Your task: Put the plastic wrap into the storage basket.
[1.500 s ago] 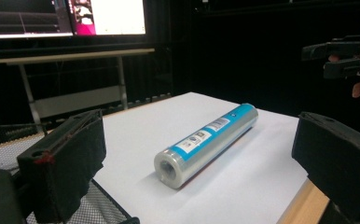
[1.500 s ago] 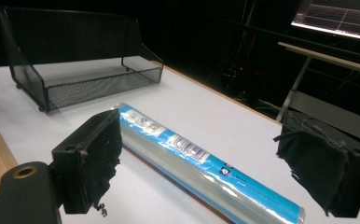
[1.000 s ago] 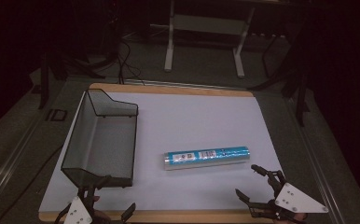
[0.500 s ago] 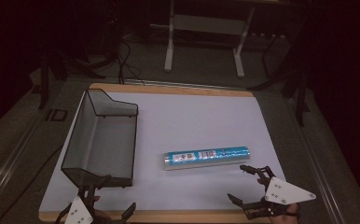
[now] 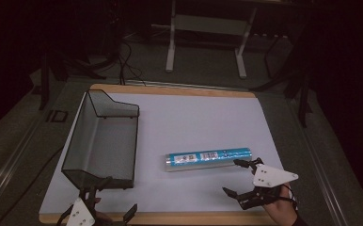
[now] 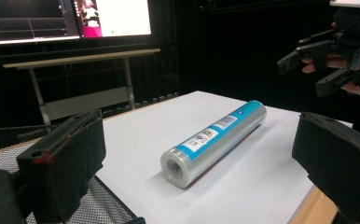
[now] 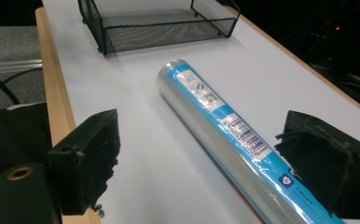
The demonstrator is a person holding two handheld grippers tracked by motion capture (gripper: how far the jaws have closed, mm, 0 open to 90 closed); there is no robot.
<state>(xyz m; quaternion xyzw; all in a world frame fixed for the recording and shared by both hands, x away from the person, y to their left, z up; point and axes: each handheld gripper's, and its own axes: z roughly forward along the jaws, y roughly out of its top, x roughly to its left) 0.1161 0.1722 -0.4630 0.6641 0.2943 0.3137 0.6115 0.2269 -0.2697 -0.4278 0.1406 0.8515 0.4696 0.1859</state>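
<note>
Right gripper view: roll (image 7: 225,135) end cut off | right fingers (image 7: 336,172) just opening, empty | left fingers (image 6: 71,158) released

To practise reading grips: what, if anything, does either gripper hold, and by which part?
Nothing is held. The right gripper stands open beside the roll, its jaws just opened; the left gripper is open too.
</note>
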